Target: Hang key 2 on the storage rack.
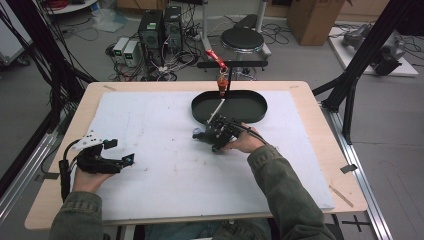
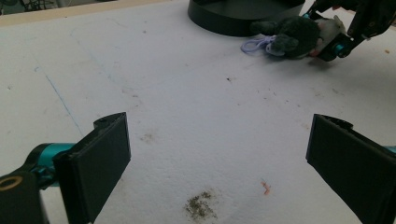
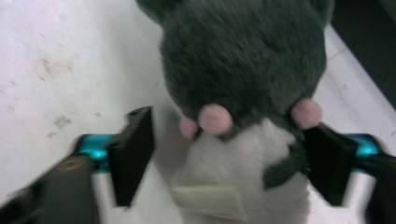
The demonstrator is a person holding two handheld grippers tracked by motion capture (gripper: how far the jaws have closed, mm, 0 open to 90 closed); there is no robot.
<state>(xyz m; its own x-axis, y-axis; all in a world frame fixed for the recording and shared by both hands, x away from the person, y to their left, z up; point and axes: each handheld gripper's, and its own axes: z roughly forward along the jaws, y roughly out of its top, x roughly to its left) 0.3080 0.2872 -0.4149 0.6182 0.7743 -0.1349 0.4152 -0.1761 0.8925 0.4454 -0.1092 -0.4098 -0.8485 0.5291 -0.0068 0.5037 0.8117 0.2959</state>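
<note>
1. High view: my right gripper (image 1: 214, 136) sits near the middle of the white mat (image 1: 150, 150) on the desk (image 1: 320, 150), just in front of the black tray (image 1: 252, 107).
2. Right gripper view: a plush toy (image 3: 243, 70), dark grey with a white belly and pink paws, lies between the jaws. The right pad touches its side; the left pad stands just clear of it, so I see no full pinch yet.
3. Left gripper view: the toy (image 2: 294, 37) lies on the mat just beside the tray (image 2: 233, 18), a lilac loop (image 2: 256, 45) trailing from its head end, and the right gripper (image 2: 334, 44) is down over its far end.
4. My left gripper (image 1: 125, 161) rests at the mat's left side, well apart from the toy. Its jaws are spread wide, with bare stained mat between them.
5. Behind the tray a stand (image 1: 231, 70) holds a red and orange item; I cannot tell what it is.
</note>
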